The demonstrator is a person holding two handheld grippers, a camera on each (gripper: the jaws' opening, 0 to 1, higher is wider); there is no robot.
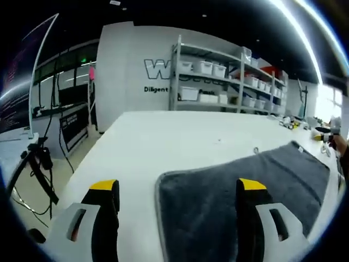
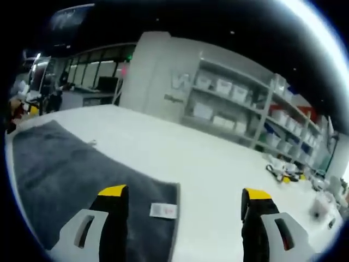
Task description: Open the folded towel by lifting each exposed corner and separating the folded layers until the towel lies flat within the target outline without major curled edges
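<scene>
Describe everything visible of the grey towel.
The grey towel is dark, plush, terry-like cloth with a stitched hem, lying spread on the white table. In the left gripper view one rounded corner lies between the open left gripper jaws. In the right gripper view a small white label sits near its edge, between the open right gripper jaws. Neither gripper grips it.
</scene>
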